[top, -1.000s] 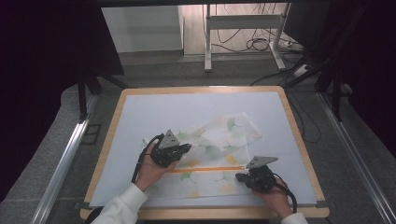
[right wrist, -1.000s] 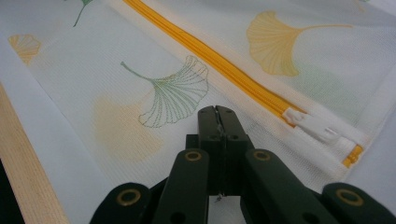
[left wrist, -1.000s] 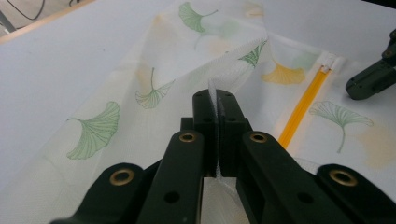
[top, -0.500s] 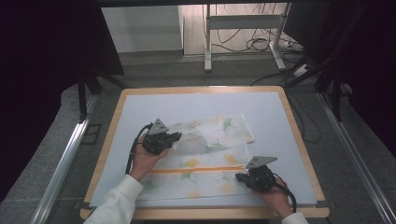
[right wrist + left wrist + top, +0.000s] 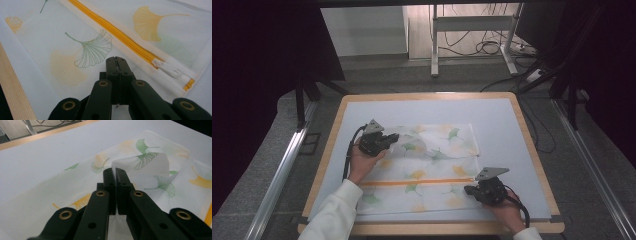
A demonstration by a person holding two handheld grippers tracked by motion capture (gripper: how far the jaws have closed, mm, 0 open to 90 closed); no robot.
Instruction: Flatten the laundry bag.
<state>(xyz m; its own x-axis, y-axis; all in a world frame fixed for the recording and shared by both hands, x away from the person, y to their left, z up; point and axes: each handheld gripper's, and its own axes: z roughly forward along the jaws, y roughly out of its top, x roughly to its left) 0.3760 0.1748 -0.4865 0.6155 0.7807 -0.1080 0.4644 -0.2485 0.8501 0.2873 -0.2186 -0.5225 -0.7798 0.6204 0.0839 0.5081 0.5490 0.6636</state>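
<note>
Mesh bag (image 5: 422, 170), one, white with green and yellow ginkgo leaves, spread flat on the pale tabletop (image 5: 502, 115) inside a wooden rim; one orange zipper (image 5: 422, 182) across its near part, white pull (image 5: 172, 71) at the end by the right tool. Two tools: left tool (image 5: 388, 141) pressed together on a lifted fold of mesh near the bag's far left corner; right tool (image 5: 468, 190) pinching the bag's near right edge just below the zipper end. Since half a second ago, left tool carried farther up the tabletop, bag drawn out flatter and wider; right tool unmoved
</note>
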